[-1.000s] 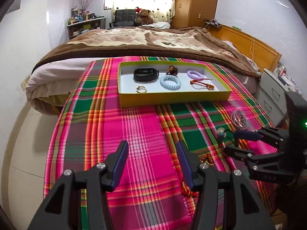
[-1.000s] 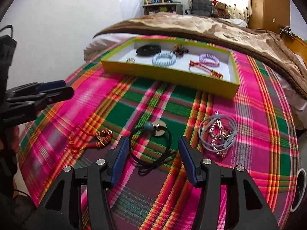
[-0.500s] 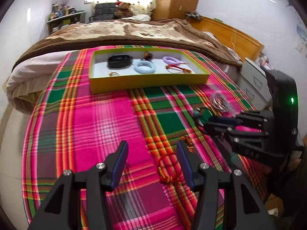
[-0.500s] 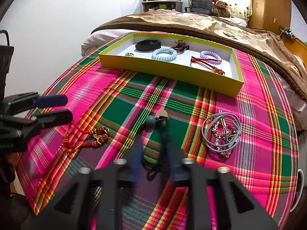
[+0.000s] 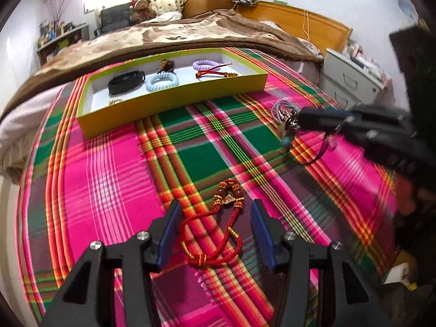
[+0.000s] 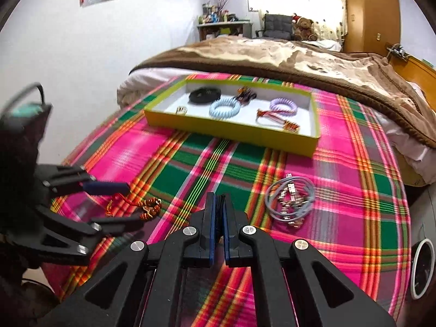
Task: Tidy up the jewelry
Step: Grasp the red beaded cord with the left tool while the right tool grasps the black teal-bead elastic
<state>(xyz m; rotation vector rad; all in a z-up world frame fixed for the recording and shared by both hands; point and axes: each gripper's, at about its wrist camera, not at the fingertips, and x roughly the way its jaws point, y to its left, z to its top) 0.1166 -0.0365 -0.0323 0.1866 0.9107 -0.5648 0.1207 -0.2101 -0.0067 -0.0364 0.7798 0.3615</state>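
Red cord bracelet between parted left tongs, right tongs clamped on black cord necklace.

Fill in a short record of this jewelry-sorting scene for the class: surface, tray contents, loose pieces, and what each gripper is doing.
surface: plaid cloth
tray: yellow box holding black band, blue coil tie, purple coil tie, a red cord piece, a ring
loose pieces: red cord bracelet; grey cord bundle
left gripper: open, straddling the red cord bracelet
right gripper: shut on black cord necklace
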